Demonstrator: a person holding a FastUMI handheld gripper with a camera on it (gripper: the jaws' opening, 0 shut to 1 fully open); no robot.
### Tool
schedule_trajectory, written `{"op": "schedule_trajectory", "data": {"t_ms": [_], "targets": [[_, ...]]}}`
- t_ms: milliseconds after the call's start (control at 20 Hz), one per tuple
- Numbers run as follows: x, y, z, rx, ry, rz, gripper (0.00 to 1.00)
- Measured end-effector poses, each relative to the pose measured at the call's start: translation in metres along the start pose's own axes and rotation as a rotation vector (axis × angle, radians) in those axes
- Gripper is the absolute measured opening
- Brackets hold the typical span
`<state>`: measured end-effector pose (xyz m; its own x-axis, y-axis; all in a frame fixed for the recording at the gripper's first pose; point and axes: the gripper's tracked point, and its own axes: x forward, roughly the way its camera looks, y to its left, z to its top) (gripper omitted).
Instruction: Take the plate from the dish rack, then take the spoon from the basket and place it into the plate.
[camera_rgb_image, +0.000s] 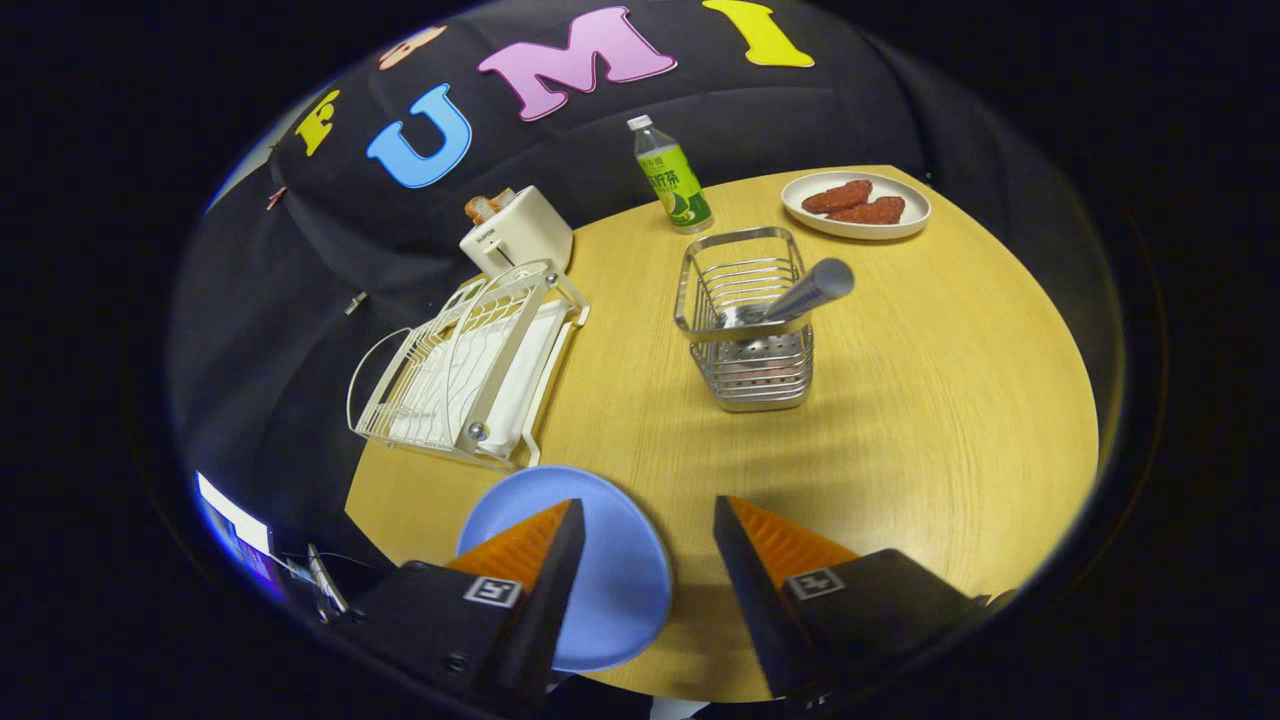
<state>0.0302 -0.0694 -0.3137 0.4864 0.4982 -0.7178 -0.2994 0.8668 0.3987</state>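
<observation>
Moving on to the spoon, with the plate already out of the rack.

The tongs (640, 525) are spread wide and pinch nothing; the blue plate (610, 590) lies flat on the wooden surface (930, 400), partly under the left finger, just in front of the white dish rack (470, 365), which looks empty, though its wires make that hard to judge. So the first step reads as done. The spoon (800, 293) leans in the wire basket (750, 320) well beyond the fingers, handle sticking up over the rim; the next move likely calls for going forward and closing on that handle, then lifting it clear of the wires. Farther back stand a toaster (515, 235), a green bottle (675, 180) and a white dish of reddish food (855, 205), against the booth's black cloth wall.
</observation>
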Motion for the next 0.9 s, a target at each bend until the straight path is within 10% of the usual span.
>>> {"op": "schedule_trajectory", "data": {"t_ms": [150,500,900], "targets": [[-0.009,-0.024,0.014,-0.093,-0.090,-0.069,0.98],[-0.033,-0.042,0.095,-0.282,-0.445,-0.157,0.98],[0.007,-0.038,0.123,-0.458,-0.551,-0.122,0.95]]}}
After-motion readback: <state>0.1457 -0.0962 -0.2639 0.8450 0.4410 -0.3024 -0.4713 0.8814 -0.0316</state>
